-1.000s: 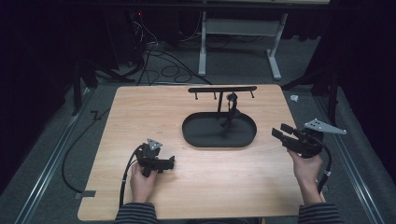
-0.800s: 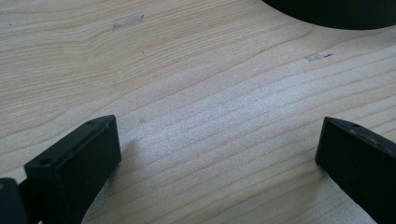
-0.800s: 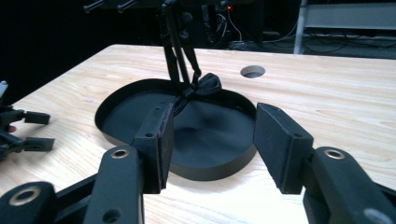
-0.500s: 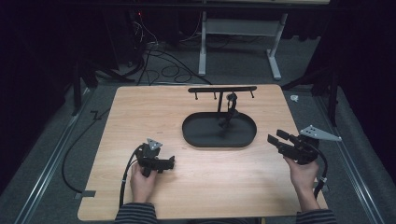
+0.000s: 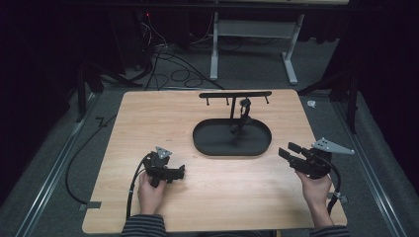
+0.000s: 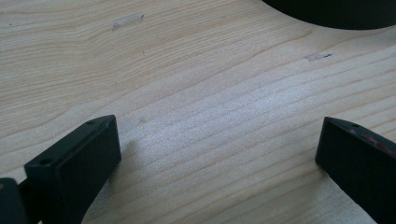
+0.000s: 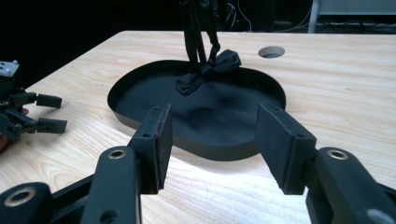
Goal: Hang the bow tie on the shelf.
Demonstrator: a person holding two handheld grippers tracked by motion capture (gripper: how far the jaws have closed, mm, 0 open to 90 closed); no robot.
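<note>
A black oval tray (image 5: 207,147) lies on the wooden table (image 5: 148,118), with a black T-shaped stand (image 5: 235,95) rising from it. A black bow tie (image 7: 219,63) hangs on the stand's post, its lower end on the tray (image 7: 224,126). My right gripper (image 5: 287,149) is to the right of the tray and points at it. Its jaws are open with nothing between them (image 7: 215,140). My left gripper (image 5: 181,172) rests low over the table, left of and nearer me than the tray. It is open over bare wood (image 6: 219,140) and appears again at the edge of the right gripper view (image 7: 51,113).
A round hole (image 7: 271,51) is cut in the tabletop beyond the tray. Cables (image 5: 168,64) lie on the dark floor behind the table, near a white desk frame (image 5: 252,34). Bare wood stretches between my two hands.
My right hand has sunk toward the table and drifted a little left, nearer the tray. The left hand has stayed where it was.
</note>
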